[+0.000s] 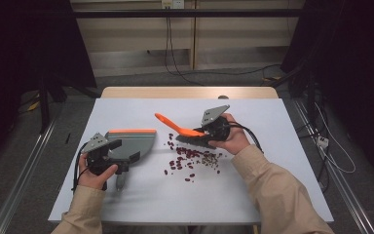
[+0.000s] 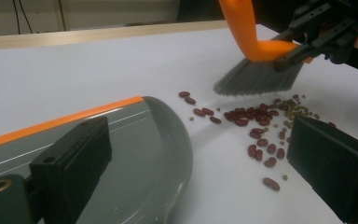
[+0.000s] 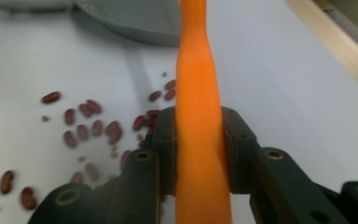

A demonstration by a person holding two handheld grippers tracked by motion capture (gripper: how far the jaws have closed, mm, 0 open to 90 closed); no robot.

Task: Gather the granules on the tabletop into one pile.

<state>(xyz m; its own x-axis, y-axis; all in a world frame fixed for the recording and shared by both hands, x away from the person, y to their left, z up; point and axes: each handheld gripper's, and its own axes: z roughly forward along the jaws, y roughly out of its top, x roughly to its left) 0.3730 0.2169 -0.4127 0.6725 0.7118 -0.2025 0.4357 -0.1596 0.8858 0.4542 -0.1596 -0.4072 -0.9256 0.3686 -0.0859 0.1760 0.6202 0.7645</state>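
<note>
A grey dustpan [image 1: 137, 140] with an orange front lip lies flat at the table's left. My left gripper [image 1: 124, 150] stands open at its rear rim: one jaw over the pan's inside [image 2: 135, 140], the other over bare table. My right gripper [image 1: 202, 132] is shut on the orange handle [image 3: 198, 93] of a hand brush [image 1: 175, 126]. The brush's grey bristles [image 2: 256, 79] hang just above the table, beyond a scatter of red beans [image 1: 195, 157] and small greenish seeds. The beans [image 2: 256, 122] lie between pan and brush.
A white sheet [image 1: 151, 197] covers the table, and a wooden strip [image 1: 190, 91] shows at its far edge. The pan's short handle [image 1: 120, 182] points toward the person. Cables run on the floor beyond and to the right.
</note>
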